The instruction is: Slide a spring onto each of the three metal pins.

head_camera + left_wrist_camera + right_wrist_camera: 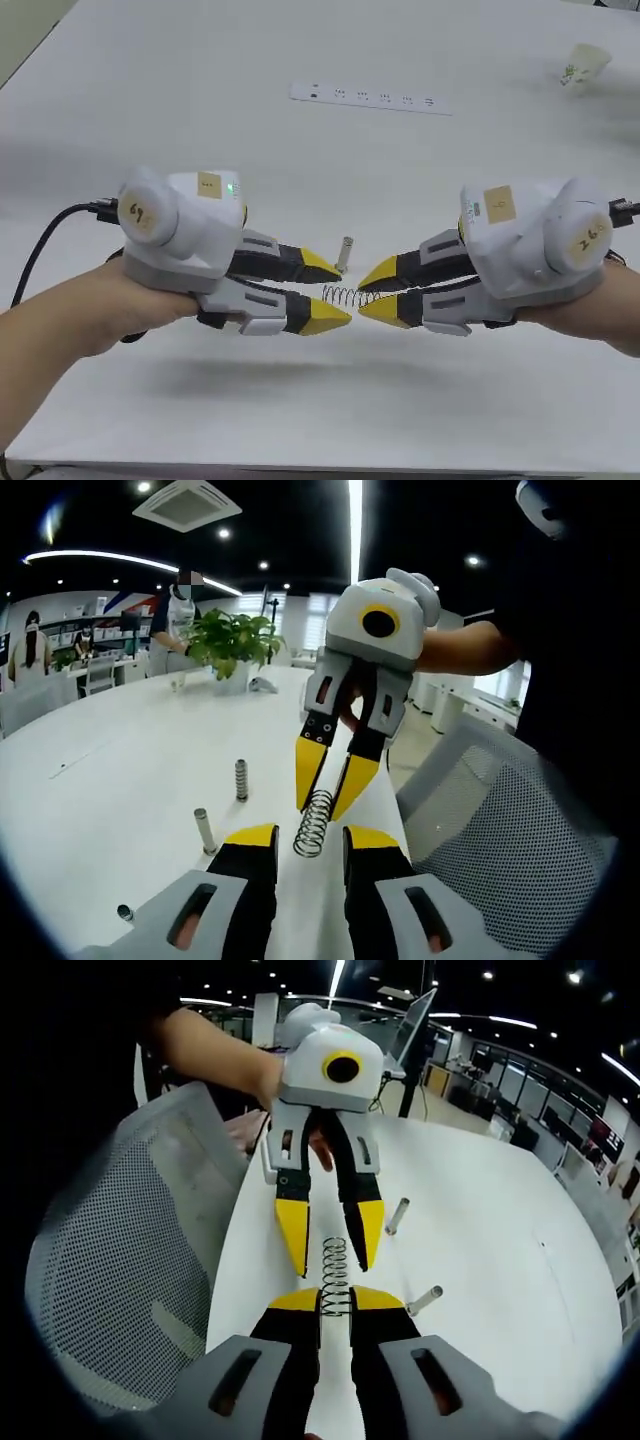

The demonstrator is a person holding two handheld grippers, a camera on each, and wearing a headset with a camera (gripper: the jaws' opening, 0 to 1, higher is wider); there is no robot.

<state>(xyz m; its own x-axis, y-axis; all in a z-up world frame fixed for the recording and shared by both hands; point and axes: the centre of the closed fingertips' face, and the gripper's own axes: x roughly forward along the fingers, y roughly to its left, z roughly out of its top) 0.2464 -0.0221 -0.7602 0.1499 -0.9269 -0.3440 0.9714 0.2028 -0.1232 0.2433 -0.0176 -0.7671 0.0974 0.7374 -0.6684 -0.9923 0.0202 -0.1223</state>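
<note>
1. Head view: spring (343, 296) held level above the tabletop (200, 180), long axis running straight from one gripper to the other. Right gripper (361, 296) pinched on its right end; left gripper (344, 294) with jaws apart around the other end, not gripping. One upright pin (345, 255) just beyond the tips, away from the person. Near tabletop edge close below both hands; wide bare room beyond, as far as a power strip (370, 97).
2. Left gripper view: own jaws spread, slack on either side of the coil; right gripper at the top of the view, tips closed on the spring's far end. To the left on the tabletop, a bare pin (204, 830) nearer and a second pin (241, 780) behind it — seemingly already wearing a coil, though too small to be sure. Tabletop edge right beside the spring, a mesh chair (500, 820) past it.
3. Right gripper view: own jaws tight on the spring's near end, coil pointing straight ahead into the spread jaws opposite. To the right, a nearer pin (425, 1300) and a farther pin (398, 1216), close to the tips but clear of them. Judged from this: spring level, pins upright — so a quarter turn needed to stand its axis over a pin before lowering. Right gripper the likely carrier. Risk: coil lost past the near edge if let go here.
</note>
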